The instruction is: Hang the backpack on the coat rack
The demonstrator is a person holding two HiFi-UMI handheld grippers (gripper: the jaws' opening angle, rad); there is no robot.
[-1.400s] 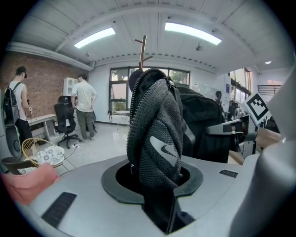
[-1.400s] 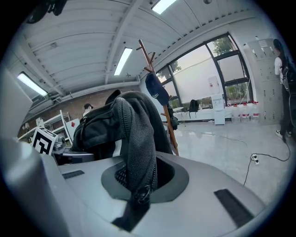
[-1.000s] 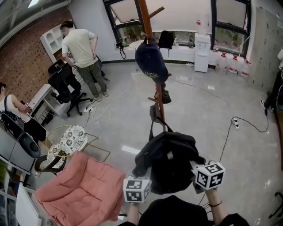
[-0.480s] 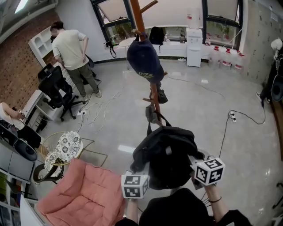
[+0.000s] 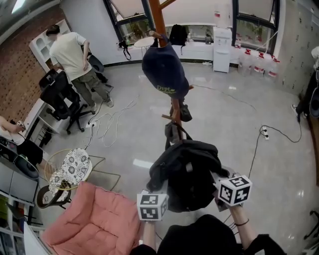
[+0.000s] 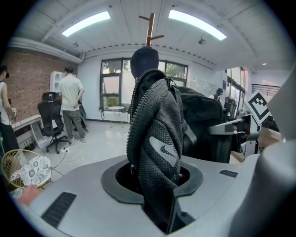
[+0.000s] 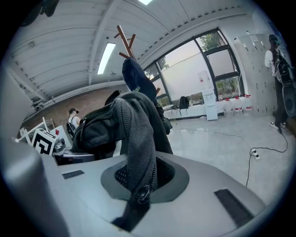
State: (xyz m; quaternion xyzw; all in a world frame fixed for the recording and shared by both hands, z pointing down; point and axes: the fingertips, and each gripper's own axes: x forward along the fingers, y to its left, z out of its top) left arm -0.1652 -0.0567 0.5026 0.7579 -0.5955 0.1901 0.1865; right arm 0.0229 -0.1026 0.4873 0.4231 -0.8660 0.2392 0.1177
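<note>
Left jaws: the left gripper [image 6: 159, 199] is clenched on the left strap [image 6: 155, 134], which is grey mesh.
Right jaws: the right gripper [image 7: 138, 201] is clenched on the right strap [image 7: 136, 139], also grey mesh, with a metal ring [image 7: 143, 194] at the pinch.
Load: the black backpack [image 5: 189, 174] is held in the air between both grippers, at 6 o'clock from the rack [image 5: 158, 15] in the head view. Its top loop [image 5: 174, 133] is just beside the pole; I cannot tell whether they touch.
Brand: a white swoosh [image 6: 164, 150] on the left strap, with no words beside it.
Rack load: a dark blue cap [image 5: 164, 69] hangs at 12 o'clock from the backpack. Its pale lettering is too small to read.
Markers: black squares on each white cube [image 5: 152, 206].
Around: a pink cushion [image 5: 94, 221] at 8 o'clock, a person [image 5: 70, 52] at 10 o'clock, a water dispenser [image 5: 222, 42] at 1 o'clock and a floor cable [image 5: 279, 132] at 3 o'clock.
</note>
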